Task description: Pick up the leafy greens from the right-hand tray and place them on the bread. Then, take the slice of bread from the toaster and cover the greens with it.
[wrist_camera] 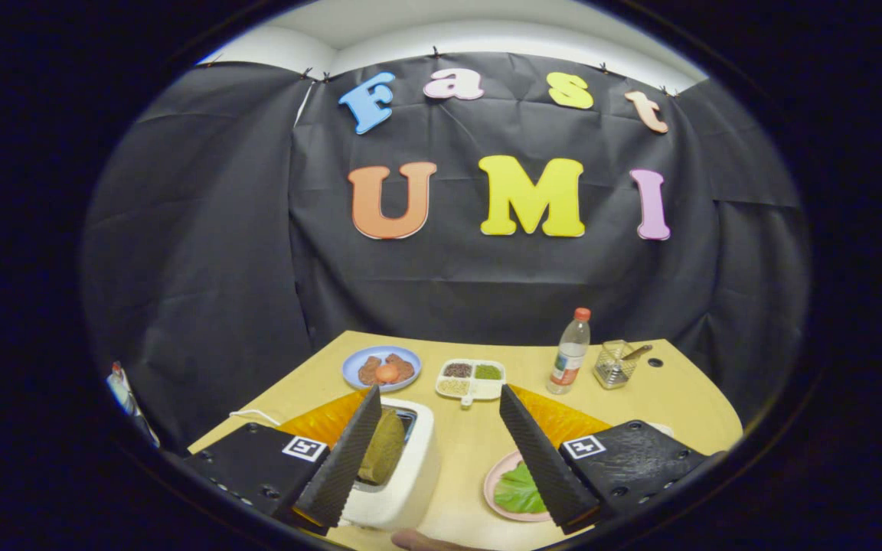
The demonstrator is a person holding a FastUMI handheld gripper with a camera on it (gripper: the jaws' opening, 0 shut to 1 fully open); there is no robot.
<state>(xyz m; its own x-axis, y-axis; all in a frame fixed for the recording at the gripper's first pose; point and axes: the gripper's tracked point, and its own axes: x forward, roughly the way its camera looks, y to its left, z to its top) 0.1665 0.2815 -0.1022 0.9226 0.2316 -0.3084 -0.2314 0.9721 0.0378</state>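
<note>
A slice of bread (382,448) was seen standing in the slot of the white toaster (403,478), partly hidden by one finger, while the leafy greens (519,490) lay on a pink tray (493,480), partly covered by the other finger. The gripper (441,451) was held wide open above the table (678,394), nothing gripped. Beyond, a blue plate (354,366) of food, a divided dish (470,379) of small portions, a bottle (570,353) and a wire basket (614,366) were noted, the contents hard to make out.
</note>
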